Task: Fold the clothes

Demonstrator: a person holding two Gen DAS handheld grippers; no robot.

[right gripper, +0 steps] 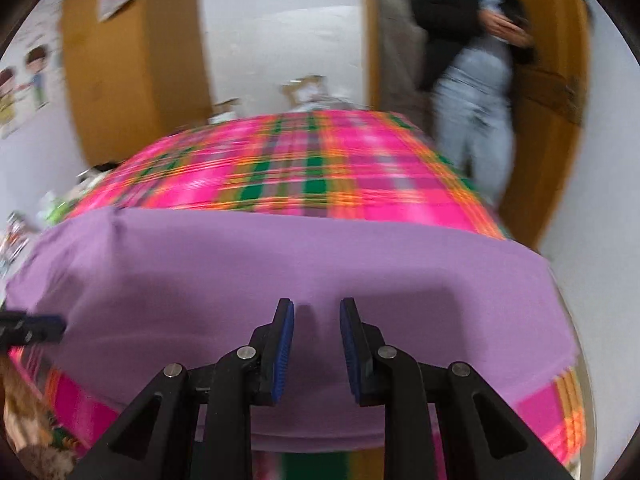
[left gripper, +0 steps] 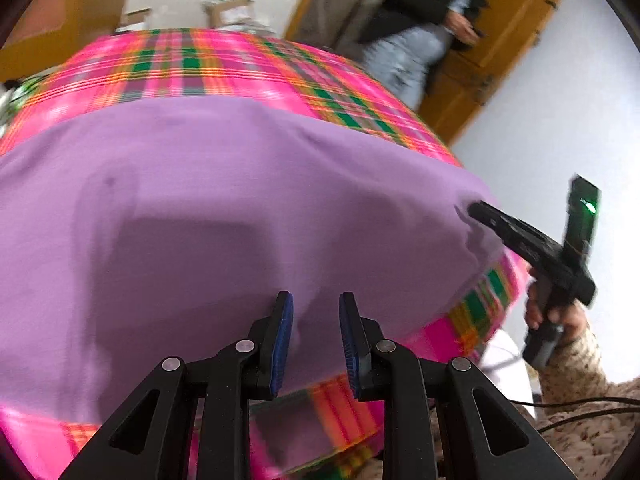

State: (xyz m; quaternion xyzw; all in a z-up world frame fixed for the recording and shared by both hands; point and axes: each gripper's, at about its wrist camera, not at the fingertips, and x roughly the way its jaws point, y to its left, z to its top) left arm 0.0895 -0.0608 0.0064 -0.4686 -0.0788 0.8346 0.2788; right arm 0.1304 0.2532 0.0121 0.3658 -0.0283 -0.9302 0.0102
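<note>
A purple garment (left gripper: 224, 208) lies spread flat over the near half of a table covered by a pink plaid cloth (left gripper: 192, 64). My left gripper (left gripper: 316, 300) hovers open over the garment's near edge, with nothing between its blue pads (left gripper: 282, 336). In the right wrist view, the right gripper (right gripper: 316, 306) is open too, above the purple garment (right gripper: 280, 264) near its front hem. From the left wrist view, the right gripper (left gripper: 478, 210) has its tip at the garment's right corner, held by a hand (left gripper: 560, 316) in a patterned sleeve. The left gripper (right gripper: 40, 326) shows at the left edge.
A person (right gripper: 476, 80) in a dark jacket and light jeans stands beyond the table's far right corner, by a wooden door (right gripper: 560, 92). Cardboard boxes (right gripper: 308, 88) sit behind the table. Clutter (right gripper: 20, 232) lies off the table's left side. Cables (left gripper: 580, 408) trail at the lower right.
</note>
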